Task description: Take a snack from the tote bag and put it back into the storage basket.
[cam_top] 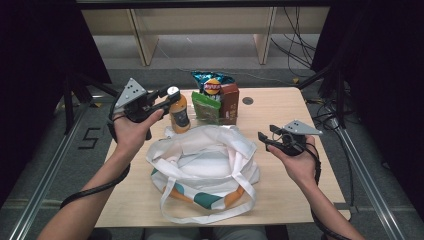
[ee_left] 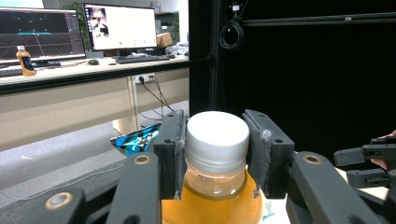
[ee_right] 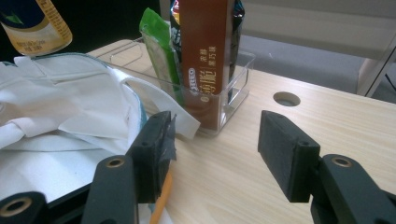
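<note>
Bag [cam_top: 202,165] is lying open at the near table edge [cam_top: 295,205]; right gripper [cam_top: 266,138] is hovering just right of it, jaws spread, holding nothing. Behind the bag, left gripper [cam_top: 169,100] is pinching the bottle [cam_top: 179,112] at its white cap [ee_left: 217,135], beside the snack bin [ee_right: 236,88]
</note>
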`<act>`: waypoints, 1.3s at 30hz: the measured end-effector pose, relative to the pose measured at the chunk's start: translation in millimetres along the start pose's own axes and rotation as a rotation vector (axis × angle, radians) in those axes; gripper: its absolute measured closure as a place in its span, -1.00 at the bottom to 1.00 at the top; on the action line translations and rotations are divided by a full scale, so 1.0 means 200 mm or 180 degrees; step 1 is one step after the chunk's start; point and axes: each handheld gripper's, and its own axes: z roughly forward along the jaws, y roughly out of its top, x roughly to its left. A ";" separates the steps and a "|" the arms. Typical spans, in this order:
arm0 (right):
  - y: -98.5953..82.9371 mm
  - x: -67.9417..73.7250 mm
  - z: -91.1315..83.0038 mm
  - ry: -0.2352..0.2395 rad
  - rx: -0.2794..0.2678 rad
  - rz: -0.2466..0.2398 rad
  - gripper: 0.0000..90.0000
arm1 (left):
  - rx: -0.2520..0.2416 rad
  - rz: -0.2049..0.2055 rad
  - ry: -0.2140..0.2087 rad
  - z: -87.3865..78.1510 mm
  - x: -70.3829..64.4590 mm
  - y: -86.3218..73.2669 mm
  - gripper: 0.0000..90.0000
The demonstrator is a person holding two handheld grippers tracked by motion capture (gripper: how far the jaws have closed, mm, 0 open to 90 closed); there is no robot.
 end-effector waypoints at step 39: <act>0.00 0.00 0.00 0.0000 -0.0004 -0.0008 0.01 | 0.0017 0.0037 0.0071 0.09 0.07 0.01 0.32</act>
